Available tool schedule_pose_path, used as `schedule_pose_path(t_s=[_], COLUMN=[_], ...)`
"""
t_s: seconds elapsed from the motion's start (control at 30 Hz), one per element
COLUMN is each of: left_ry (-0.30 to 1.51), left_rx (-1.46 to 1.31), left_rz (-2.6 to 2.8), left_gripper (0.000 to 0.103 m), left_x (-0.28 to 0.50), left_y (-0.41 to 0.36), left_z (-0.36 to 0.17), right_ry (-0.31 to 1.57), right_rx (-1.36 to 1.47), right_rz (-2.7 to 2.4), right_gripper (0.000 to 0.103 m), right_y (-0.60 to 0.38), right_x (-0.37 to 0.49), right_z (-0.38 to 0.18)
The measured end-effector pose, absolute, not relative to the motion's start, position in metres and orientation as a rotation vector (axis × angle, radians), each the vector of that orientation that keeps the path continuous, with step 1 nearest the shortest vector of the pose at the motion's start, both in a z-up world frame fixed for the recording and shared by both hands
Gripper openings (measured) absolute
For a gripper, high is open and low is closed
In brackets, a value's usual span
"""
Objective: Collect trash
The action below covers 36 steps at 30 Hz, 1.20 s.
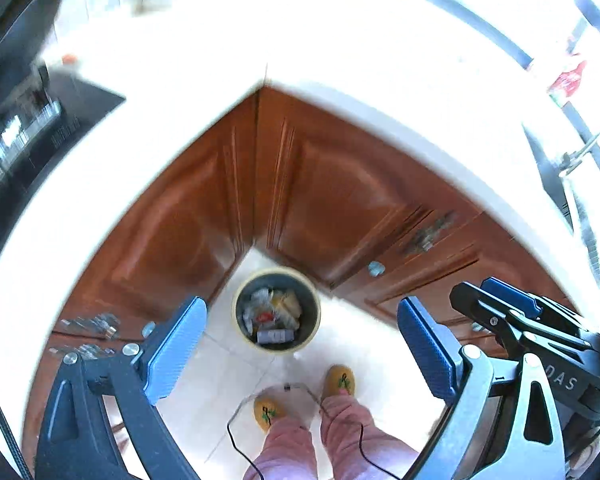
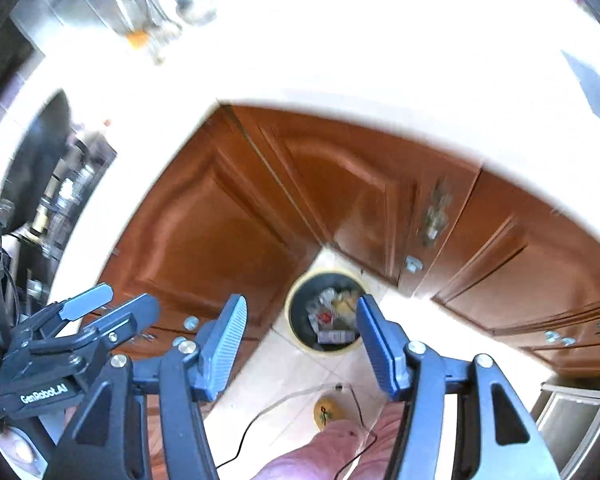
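Note:
A round bin with a cream rim (image 1: 277, 270) (image 2: 290, 312) stands on the tiled floor in the corner of the wooden cabinets, far below both grippers. Wrappers and other trash (image 1: 272, 318) (image 2: 332, 318) fill it. My left gripper (image 1: 302, 300) hangs high above the bin, open wide, nothing between its blue pads (image 1: 176, 352). Beside it, my right gripper (image 2: 301, 298) is also open with empty jaws; it shows at the right edge of the left wrist view (image 1: 476, 284). The left gripper (image 2: 126, 296) appears at the lower left of the right wrist view.
A bright white L-shaped countertop (image 1: 340, 52) (image 2: 360, 60) wraps above brown cabinet doors (image 1: 340, 184) (image 2: 204, 232). A black cooktop (image 1: 24, 136) lies at the left. The person's feet in yellow slippers (image 1: 341, 380) stand on the floor tiles (image 1: 220, 368), with a thin black cable (image 1: 236, 440) trailing.

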<state>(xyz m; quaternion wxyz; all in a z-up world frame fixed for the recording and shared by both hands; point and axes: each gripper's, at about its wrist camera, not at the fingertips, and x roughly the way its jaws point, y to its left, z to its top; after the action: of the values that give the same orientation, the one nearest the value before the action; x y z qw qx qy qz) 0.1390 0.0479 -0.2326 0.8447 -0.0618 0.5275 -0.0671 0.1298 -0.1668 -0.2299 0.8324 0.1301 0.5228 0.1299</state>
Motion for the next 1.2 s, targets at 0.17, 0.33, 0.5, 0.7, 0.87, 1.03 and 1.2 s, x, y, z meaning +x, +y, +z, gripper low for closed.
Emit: schedule_pose_path(t_s=[0.17, 0.33, 0.5, 0.7, 0.87, 1.03, 1.2], left_ry=[1.013, 0.926, 0.828, 0.767, 0.759, 0.754, 0.743], left_rx=[-0.118, -0.089, -0.087, -0.064, -0.091, -0.091, -0.091], left_rz=[-0.149, -0.127, -0.111, -0.078, -0.07, -0.065, -0.051], left_gripper=[0.098, 0.101, 0.101, 0.102, 0.102, 0.102, 0.102], left_x=[0.134, 0.134, 0.128, 0.122, 0.123, 0.128, 0.132], left_y=[0.044, 0.04, 0.033, 0.019, 0.014, 0.007, 0.0], left_z=[-0.156, -0.101, -0.056, -0.029, -0.024, -0.026, -0.024], right_ry=[0.999, 0.904, 0.866, 0.797, 0.776, 0.763, 0.752], right_rx=[0.269, 0.266, 0.261, 0.215, 0.205, 0.202, 0.194], right_rz=[0.263, 0.252, 0.232, 0.186, 0.166, 0.16, 0.152], right_gripper=[0.058, 0.058, 0.058, 0.067, 0.069, 0.069, 0.069], right_y=[-0.175, -0.186, -0.195, -0.197, -0.205, -0.212, -0.217], right_x=[0.117, 0.108, 0.103, 0.094, 0.094, 0.1, 0.103], right_z=[-0.155, -0.1, -0.064, -0.043, -0.035, -0.032, -0.032])
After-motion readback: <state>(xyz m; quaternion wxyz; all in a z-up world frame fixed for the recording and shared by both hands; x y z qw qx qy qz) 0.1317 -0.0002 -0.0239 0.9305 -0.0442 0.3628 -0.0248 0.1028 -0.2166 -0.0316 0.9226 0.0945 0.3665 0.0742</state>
